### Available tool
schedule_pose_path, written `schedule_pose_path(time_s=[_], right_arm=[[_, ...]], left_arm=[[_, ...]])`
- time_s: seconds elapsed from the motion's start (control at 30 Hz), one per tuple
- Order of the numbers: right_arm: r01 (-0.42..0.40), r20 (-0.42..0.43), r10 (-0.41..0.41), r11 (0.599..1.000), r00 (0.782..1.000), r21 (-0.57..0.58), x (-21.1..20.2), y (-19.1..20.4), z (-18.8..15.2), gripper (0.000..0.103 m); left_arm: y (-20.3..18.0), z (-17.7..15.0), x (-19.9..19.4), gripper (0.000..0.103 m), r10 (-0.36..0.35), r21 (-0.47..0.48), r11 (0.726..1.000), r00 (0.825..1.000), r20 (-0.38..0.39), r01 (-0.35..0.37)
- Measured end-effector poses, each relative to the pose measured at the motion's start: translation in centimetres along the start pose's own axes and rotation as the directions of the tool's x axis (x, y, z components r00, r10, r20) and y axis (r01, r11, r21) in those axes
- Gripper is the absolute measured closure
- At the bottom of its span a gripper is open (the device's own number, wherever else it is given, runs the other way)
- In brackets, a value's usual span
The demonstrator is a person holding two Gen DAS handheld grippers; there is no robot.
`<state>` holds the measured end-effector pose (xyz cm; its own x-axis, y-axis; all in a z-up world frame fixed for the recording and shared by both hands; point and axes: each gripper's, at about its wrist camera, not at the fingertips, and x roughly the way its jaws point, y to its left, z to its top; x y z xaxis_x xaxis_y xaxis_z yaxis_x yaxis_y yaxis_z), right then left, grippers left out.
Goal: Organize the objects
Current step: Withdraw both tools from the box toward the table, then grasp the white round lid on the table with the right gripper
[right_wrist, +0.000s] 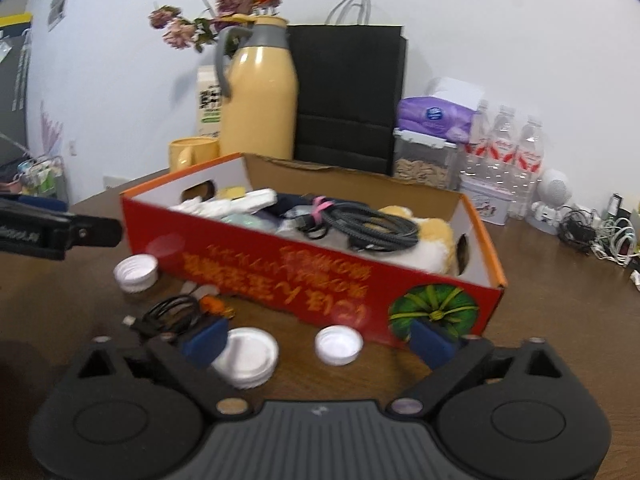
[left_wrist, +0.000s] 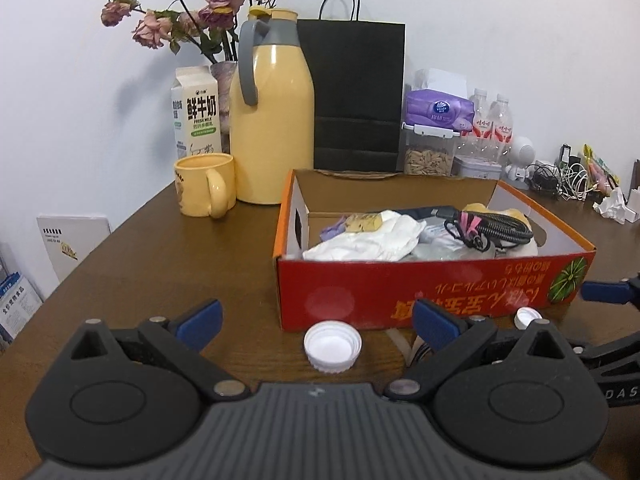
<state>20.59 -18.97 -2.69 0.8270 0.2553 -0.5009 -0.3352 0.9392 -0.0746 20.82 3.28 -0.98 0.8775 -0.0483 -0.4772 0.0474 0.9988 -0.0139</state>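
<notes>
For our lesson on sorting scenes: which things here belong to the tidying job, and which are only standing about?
Part of the job: red cardboard box; three white caps; small black cable; left claw; right claw.

Standing about: yellow thermos jug; yellow mug; milk carton; black paper bag; water bottles.

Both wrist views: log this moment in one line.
left gripper: open, empty | right gripper: open, empty | white caps on table before red box
</notes>
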Motion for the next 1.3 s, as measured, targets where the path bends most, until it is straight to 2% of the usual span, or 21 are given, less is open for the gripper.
schedule_pose_path(time_s=[0.03,0.17,0.23,0.33,0.63,0.77,1.13,1.3], right_arm=[[-0.012,-0.001,0.012,1.0,1.0,-0.005,-0.1,0.2,-0.1,0.024],[-0.044,-0.005,0.044,0.999,0.999,-0.021,-0.2,1.1,-0.3,0.035],[-0.052,-0.01,0.052,0.998,0.999,-0.023,-0.1,1.5,-0.4,0.047],[-0.071,-0.015,0.071,0.997,0.997,-0.025,0.0,1.9,-0.5,0.059],[-0.102,-0.028,0.101,0.994,0.994,-0.029,0.5,2.7,-0.4,0.076],[-0.1,-0.032,0.099,0.995,0.995,-0.017,0.6,2.8,-0.2,0.08],[-0.072,-0.025,0.073,0.996,0.997,0.047,0.4,1.6,-0.2,0.08],[-0.072,-0.053,0.074,0.997,0.996,0.032,0.8,2.0,-0.5,0.081]], left_arm=[[0.1,-0.2,0.0,0.0,-0.003,-0.003,1.0,1.0,-0.004,0.003],[0.2,-0.8,0.4,0.0,-0.014,-0.013,1.0,1.0,-0.021,0.014],[0.2,-1.0,0.5,0.0,-0.02,-0.017,1.0,1.0,-0.023,0.02],[0.3,-1.1,0.6,0.0,-0.024,-0.024,0.999,0.999,-0.025,0.024],[0.7,-1.3,0.8,0.0,-0.04,-0.054,0.998,0.999,-0.026,0.039],[0.8,-1.3,0.8,0.0,-0.045,-0.057,0.997,0.999,-0.022,0.043],[1.0,-1.3,0.7,0.0,-0.052,-0.072,0.996,0.999,-0.015,0.05],[1.0,-1.3,0.8,0.0,-0.052,-0.073,0.996,0.998,-0.017,0.051]])
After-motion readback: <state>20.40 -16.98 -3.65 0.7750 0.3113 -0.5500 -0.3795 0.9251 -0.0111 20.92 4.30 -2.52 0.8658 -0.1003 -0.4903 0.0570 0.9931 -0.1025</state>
